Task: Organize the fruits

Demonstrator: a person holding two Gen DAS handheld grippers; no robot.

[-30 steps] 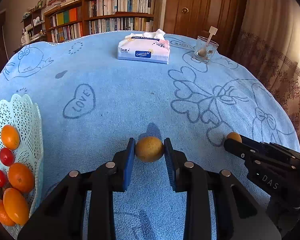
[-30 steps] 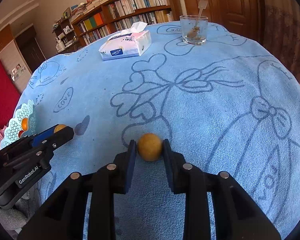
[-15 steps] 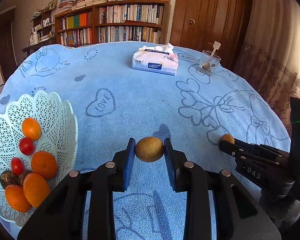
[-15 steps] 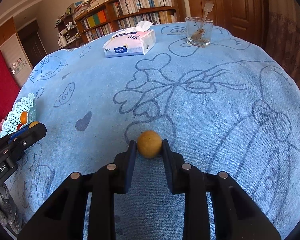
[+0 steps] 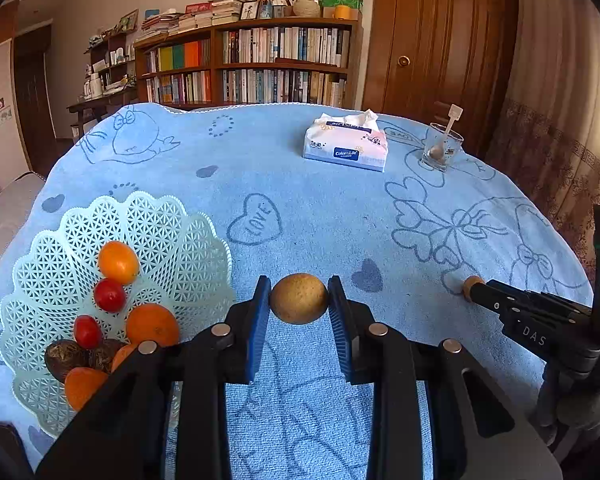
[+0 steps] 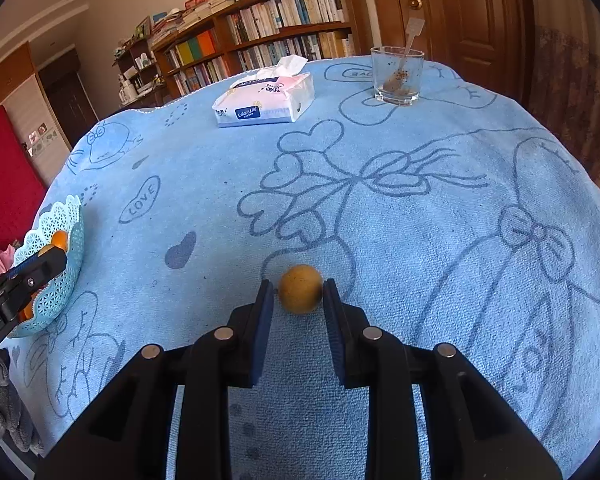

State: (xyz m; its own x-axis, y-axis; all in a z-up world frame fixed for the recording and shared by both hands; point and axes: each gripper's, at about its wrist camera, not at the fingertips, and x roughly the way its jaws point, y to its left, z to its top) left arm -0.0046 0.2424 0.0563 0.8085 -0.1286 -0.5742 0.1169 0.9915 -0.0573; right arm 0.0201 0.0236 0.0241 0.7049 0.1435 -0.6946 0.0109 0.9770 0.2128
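The left gripper was raised clear of the tabletop, its blue pads pressed against both sides of a brownish-yellow fruit, just to the right of the white lattice basket. Half a second before it had been further from the basket; by this moment more of the basket had come into its view. The basket held orange fruits, red tomatoes and dark brown pieces. Well right of the basket, the right gripper sat low over the blue cloth, its narrow gap filled by a second yellow fruit, the right pad touching it; whether the left pad touched, I could not tell. It had barely shifted.
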